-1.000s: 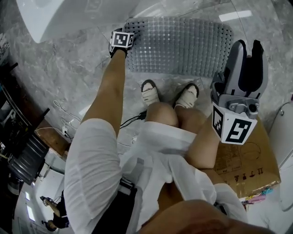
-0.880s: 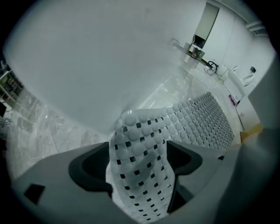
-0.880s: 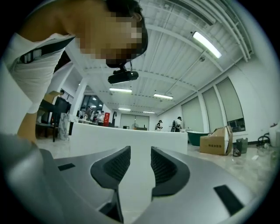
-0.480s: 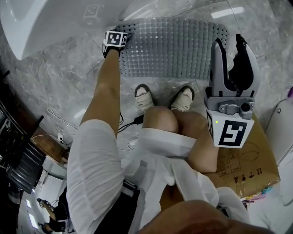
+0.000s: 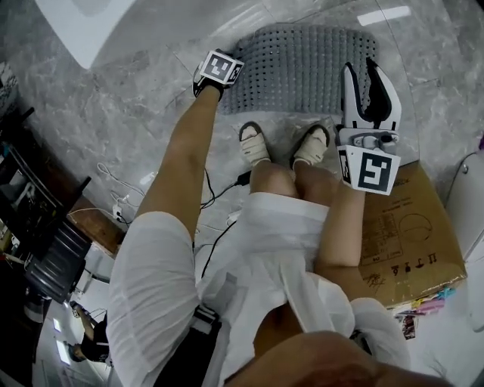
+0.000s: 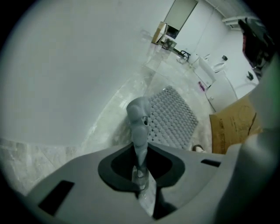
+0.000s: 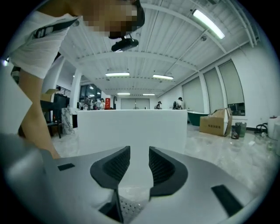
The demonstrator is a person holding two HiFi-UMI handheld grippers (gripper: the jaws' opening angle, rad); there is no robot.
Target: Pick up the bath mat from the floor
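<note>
The grey studded bath mat (image 5: 302, 68) lies on the marble floor ahead of the person's feet. My left gripper (image 5: 217, 79) is down at the mat's near left corner. In the left gripper view its jaws are closing, and a folded bit of mat edge (image 6: 139, 118) stands pinched between them, with the rest of the mat (image 6: 173, 116) stretching away on the floor. My right gripper (image 5: 363, 72) hovers over the mat's right end. Its jaws (image 7: 139, 164) are apart with nothing between them, facing a white wall of a tub.
A white bathtub (image 5: 91, 23) stands at the far left. The person's sandalled feet (image 5: 253, 143) touch the mat's near edge. A flat cardboard box (image 5: 412, 227) lies at the right, beside a white fixture (image 5: 470, 193). Cables (image 5: 215, 204) trail on the floor at the left.
The left gripper stayed at the mat's left corner and now has the mat's edge pinched. The right gripper moved forward over the mat's right end, still open.
</note>
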